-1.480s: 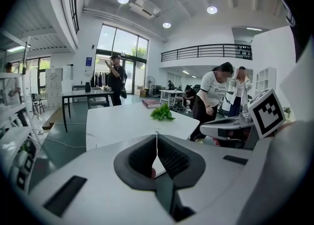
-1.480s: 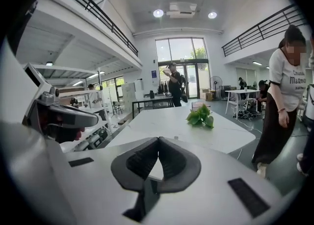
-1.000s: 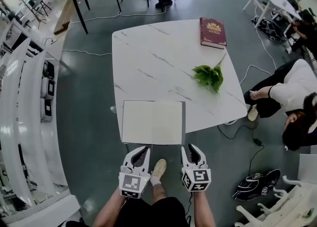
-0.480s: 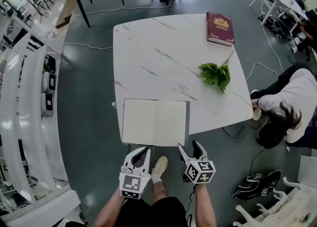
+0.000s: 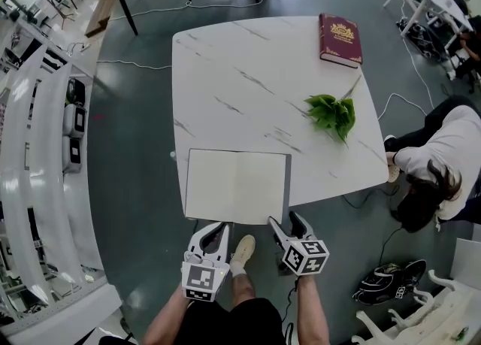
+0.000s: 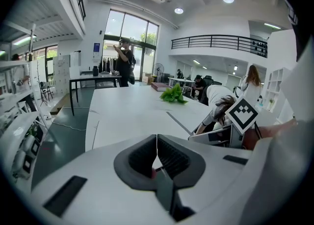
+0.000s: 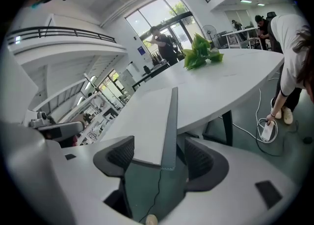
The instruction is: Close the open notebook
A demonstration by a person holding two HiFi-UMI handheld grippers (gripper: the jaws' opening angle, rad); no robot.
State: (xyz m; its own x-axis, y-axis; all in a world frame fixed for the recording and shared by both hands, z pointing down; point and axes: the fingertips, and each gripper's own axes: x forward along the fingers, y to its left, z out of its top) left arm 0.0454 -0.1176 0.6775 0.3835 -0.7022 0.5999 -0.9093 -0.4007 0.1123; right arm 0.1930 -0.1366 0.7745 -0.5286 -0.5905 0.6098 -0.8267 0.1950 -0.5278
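Observation:
The open notebook (image 5: 237,186) lies flat with blank cream pages at the near edge of the white marble table (image 5: 225,88). My right gripper (image 5: 285,219) sits just off the table edge at the notebook's near right corner. Its jaws are opening; in the right gripper view the notebook's (image 7: 147,121) grey cover corner reaches between the pads (image 7: 121,154) without touching them. My left gripper (image 5: 214,225) hangs below the notebook's near left part, off the table. In the left gripper view its pads (image 6: 167,158) meet with nothing between them.
A red book (image 5: 340,39) lies at the far right corner and a leafy green sprig (image 5: 333,114) right of centre. A person (image 5: 436,163) bends down beside the table's right edge. A black bag (image 5: 387,283) and cables lie on the floor; white shelving (image 5: 45,148) runs along the left.
The right gripper's jaws have spread wide, and it has rolled and come in around the notebook's near right corner. The left gripper has hardly shifted.

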